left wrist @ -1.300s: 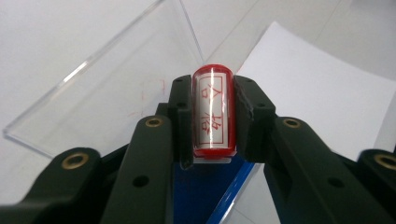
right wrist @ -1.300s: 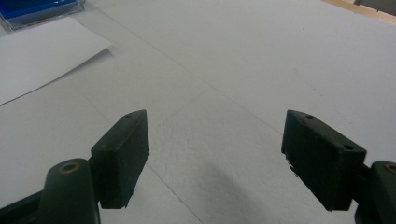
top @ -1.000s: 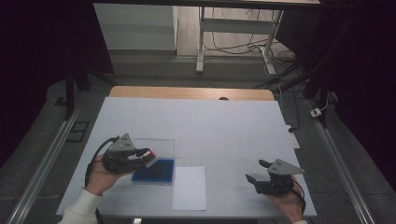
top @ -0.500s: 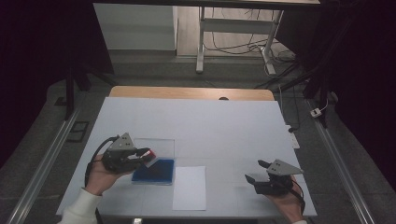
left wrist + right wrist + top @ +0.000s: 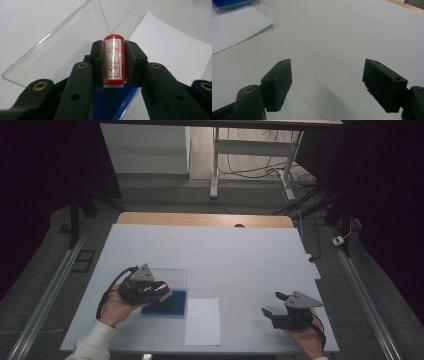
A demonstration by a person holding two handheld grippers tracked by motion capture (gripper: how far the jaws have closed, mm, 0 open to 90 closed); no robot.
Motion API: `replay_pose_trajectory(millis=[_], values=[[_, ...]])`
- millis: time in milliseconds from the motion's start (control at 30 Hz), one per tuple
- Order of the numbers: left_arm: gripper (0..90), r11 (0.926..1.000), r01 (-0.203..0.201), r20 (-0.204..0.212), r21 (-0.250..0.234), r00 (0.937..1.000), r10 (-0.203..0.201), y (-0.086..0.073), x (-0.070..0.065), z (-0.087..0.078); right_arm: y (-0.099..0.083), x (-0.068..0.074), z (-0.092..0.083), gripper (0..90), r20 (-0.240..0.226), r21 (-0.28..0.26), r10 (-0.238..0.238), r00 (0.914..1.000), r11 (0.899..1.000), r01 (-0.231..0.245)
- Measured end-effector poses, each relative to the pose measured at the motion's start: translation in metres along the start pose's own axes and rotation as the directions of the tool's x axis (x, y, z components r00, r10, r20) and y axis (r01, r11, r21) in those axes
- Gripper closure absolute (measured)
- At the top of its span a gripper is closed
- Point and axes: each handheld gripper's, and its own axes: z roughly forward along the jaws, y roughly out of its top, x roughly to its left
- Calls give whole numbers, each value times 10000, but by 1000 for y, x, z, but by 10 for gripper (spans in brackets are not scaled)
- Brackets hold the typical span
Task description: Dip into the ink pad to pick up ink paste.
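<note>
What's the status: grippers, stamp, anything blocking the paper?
Left gripper shut on red stamp, above blue ink pad. Right gripper open, idle. White paper unobstructed.

Black gripper, brass screws, white sleeve

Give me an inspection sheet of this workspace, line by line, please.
Surface: white-covered table, wooden edge at the far side.
Job's things: red stamp with red characters on its face; blue ink pad in an open case with its clear lid lying flat; white paper sheet beside the pad.
Clutter: nothing seen.
Grippers: left claw shut on the stamp, over the ink pad; right claw open, holding nothing, above bare table.
Cables: black cable trailing from the left claw; loose cables on the floor behind.
Surroundings: dark room, metal frame legs beyond the table.
</note>
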Motion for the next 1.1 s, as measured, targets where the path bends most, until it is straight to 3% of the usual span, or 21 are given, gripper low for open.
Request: replay_pose_trajectory(millis=[467,1100], values=[[706,9958,-3,-41,919,10000,7,-5,0,21,-2,-2,0,232,-12,79,31,10000,10000,-30],[707,9896,-189,-213,1425,9995,221,-6,-3,31,-4,-2,3,231,-32,168,14,10000,9999,-14]])
